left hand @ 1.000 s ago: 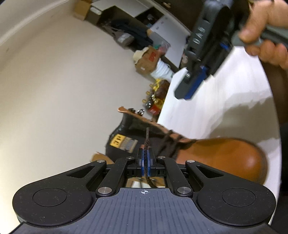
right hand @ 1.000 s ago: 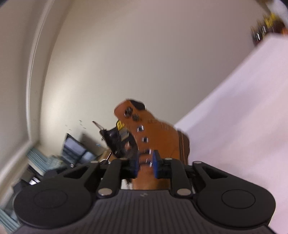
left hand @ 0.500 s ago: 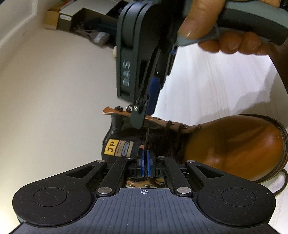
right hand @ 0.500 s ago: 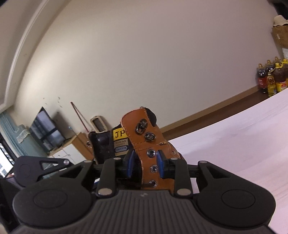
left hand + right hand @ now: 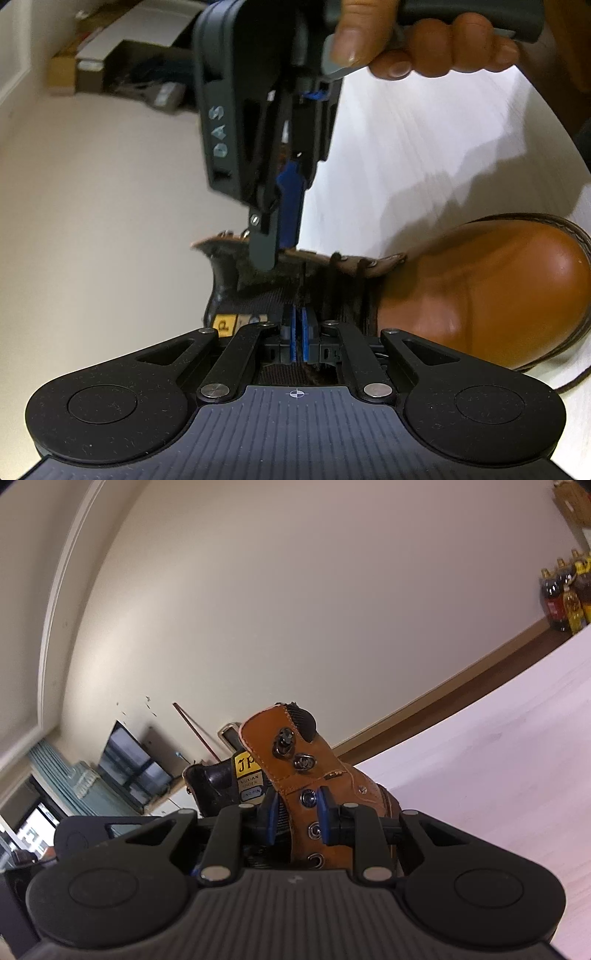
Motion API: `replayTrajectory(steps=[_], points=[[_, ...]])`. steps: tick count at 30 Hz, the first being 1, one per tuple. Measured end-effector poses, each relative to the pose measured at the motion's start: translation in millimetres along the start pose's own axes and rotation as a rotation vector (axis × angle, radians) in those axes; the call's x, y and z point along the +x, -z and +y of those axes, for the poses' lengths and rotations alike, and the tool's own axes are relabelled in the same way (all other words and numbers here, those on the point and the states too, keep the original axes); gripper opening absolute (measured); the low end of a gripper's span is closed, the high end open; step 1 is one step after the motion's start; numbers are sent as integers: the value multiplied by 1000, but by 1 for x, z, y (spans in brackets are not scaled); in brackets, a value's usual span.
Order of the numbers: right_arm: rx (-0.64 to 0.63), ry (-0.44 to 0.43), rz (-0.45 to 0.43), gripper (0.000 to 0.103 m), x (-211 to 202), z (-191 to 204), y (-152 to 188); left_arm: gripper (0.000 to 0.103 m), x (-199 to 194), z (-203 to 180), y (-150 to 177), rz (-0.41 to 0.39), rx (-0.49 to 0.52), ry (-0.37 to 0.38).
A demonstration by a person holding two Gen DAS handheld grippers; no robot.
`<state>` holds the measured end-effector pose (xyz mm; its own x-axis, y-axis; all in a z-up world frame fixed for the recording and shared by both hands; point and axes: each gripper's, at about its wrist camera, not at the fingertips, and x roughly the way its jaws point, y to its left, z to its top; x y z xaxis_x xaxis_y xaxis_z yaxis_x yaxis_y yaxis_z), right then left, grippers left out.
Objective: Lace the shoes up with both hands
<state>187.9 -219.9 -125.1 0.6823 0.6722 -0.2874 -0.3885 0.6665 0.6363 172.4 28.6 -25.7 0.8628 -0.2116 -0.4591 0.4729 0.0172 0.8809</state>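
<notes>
The right gripper (image 5: 294,818) has moved in from above the tabletop (image 5: 424,155) to straddle the eyelet flap (image 5: 295,775) of the boot (image 5: 480,288); its fingers are closing around the flap, steadying it. The left gripper (image 5: 299,332) stays clamped on the lace tip (image 5: 302,280), positioned for threading the next eyelet (image 5: 307,797).

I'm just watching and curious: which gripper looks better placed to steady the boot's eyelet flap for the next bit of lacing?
Probably the right gripper: its closing jaws already straddle the boot's eyelet flap. The left gripper is shut on the lace.
</notes>
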Motion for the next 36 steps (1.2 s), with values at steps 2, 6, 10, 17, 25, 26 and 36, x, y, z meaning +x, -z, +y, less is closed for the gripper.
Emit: replayTrajectory(steps=[2, 6, 10, 17, 25, 26, 36], points=[[3, -2, -1, 24, -2, 0, 0, 3, 3, 1, -2, 4, 30, 9], [11, -6, -2, 24, 1, 5, 1, 3, 11, 4, -6, -3, 56, 26], [24, -19, 4, 24, -1, 3, 0, 3, 20, 9, -9, -26, 11, 50], [96, -49, -48, 27, -18, -10, 5, 4, 27, 16, -8, -54, -70, 69], [348, -131, -15, 26, -11, -54, 20, 4, 26, 18, -7, -63, -97, 63], [379, -153, -15, 26, -6, -58, 21, 4, 26, 18, -8, -64, -100, 62], [376, -161, -60, 3, -19, -62, 20, 21, 11, 22, 2, -72, -240, 21]])
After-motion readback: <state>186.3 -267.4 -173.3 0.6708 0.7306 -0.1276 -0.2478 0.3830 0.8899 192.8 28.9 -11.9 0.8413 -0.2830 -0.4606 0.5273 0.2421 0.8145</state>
